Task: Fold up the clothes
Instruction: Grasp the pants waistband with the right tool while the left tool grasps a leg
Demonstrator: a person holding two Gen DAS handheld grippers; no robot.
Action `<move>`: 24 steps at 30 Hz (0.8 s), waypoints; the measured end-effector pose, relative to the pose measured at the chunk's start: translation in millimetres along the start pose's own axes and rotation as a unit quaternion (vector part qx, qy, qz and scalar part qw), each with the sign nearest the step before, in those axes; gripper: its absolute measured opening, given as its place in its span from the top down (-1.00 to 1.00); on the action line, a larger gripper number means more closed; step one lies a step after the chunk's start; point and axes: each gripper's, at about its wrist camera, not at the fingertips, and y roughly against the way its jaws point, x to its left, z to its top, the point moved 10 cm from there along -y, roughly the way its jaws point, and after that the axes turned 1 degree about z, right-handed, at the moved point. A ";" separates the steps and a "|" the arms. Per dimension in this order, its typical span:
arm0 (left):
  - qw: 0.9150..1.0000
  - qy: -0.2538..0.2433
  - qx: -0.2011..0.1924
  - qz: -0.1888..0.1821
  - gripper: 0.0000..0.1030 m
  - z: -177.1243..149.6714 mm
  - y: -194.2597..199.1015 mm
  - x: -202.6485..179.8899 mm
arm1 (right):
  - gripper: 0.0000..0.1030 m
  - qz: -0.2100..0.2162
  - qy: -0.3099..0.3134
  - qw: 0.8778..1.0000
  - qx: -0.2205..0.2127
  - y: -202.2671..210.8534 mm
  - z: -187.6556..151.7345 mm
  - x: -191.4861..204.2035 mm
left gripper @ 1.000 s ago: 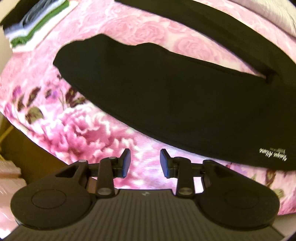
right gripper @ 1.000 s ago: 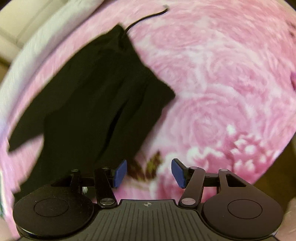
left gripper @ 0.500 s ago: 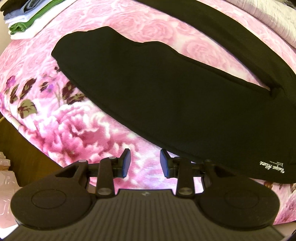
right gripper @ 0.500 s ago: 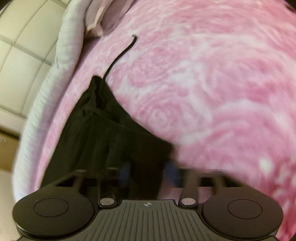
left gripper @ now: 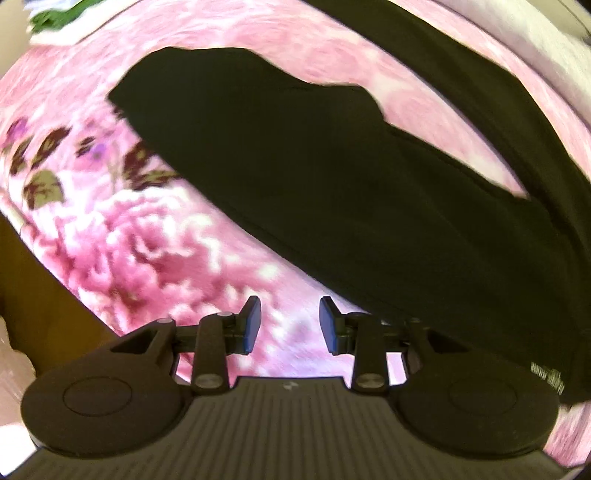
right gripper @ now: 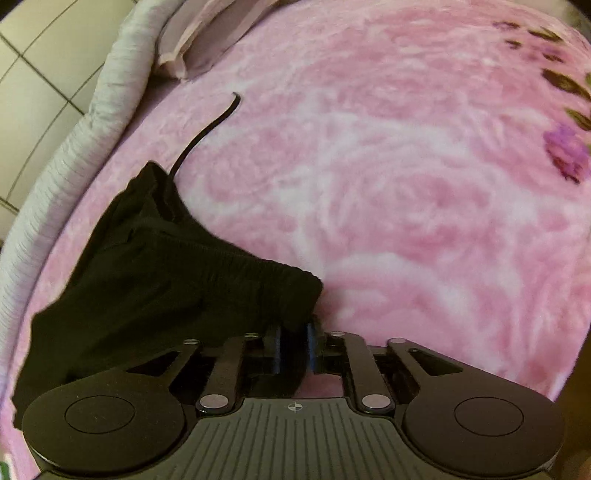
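The black trousers lie spread on a pink rose-print blanket. Their gathered elastic waistband reaches right into the right gripper, and its corner sits between the two blue pads, which are drawn close together and pinching the fabric. A black drawstring trails away from the waistband, up and to the left of those fingers, loose on the blanket.

In the left wrist view a trouser leg runs as a long dark band above and to the right of the left gripper. Its fingers stand partly apart with only blanket between them. The leg's lower edge passes just beside the right-hand finger, and I cannot tell whether it touches.

The likely trouble is the right-hand pinch. It appears to catch only the waistband's corner, so a lift could let the cloth slip out, or raise one layer and leave the other behind. The drawstring could also drag into the fold. The left fingers, aimed at bare blanket, might close on the plush instead of the leg.

Only the right view shows the waistband, the drawstring, a grey quilted edge and a tiled floor. Only the left shows the leg's white printed logo, a second dark band of fabric beyond it, and a blurred stack of folded clothes far off at the upper left.
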 end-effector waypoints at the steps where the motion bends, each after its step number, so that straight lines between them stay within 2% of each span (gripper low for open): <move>1: 1.000 0.022 -0.006 0.000 0.37 7.1 -1.6 9.9 | 0.60 0.002 -0.004 1.000 0.002 1.1 -0.3 0.6; 4: 0.996 0.087 -0.034 -0.002 0.35 34.2 -6.2 40.6 | 0.42 0.023 -0.039 0.999 0.011 5.4 -2.2 -5.8; 8: 0.983 0.167 -0.076 0.005 0.34 75.7 -19.2 82.3 | 0.32 0.037 -0.077 0.996 0.011 8.3 -1.5 -11.9; 13: 0.969 0.226 -0.103 0.010 0.34 120.1 -47.5 112.4 | 0.24 0.035 -0.095 0.995 0.003 7.3 0.5 -8.4; 17: 0.968 0.220 -0.119 0.026 0.30 135.5 -61.5 116.5 | 0.23 0.025 -0.098 0.995 -0.004 4.6 0.7 -7.4; 18: 0.968 0.218 -0.123 0.030 0.44 139.2 -64.9 117.3 | 0.23 0.023 -0.100 0.995 -0.005 4.4 0.9 -7.3; 19: 0.968 0.206 -0.134 0.038 1.00 140.2 -60.3 118.6 | 0.23 0.021 -0.102 0.995 -0.006 4.5 1.1 -7.4; 21: 0.969 0.179 -0.161 0.055 0.98 141.0 -47.5 121.1 | 0.24 0.018 -0.104 0.994 -0.006 6.2 1.4 -7.7; 22: 0.969 0.166 -0.175 0.063 0.98 141.5 -41.0 122.2 | 0.58 0.015 -0.097 0.995 -0.004 8.6 1.7 -7.1; 23: 0.967 0.160 -0.184 0.066 0.98 139.5 -31.2 125.2 | 0.75 0.013 -0.090 0.996 -0.001 11.1 2.0 -6.5; 24: 0.966 0.157 -0.193 0.067 0.98 137.0 -20.8 128.6 | 0.78 0.011 -0.083 0.996 0.001 13.6 2.4 -6.0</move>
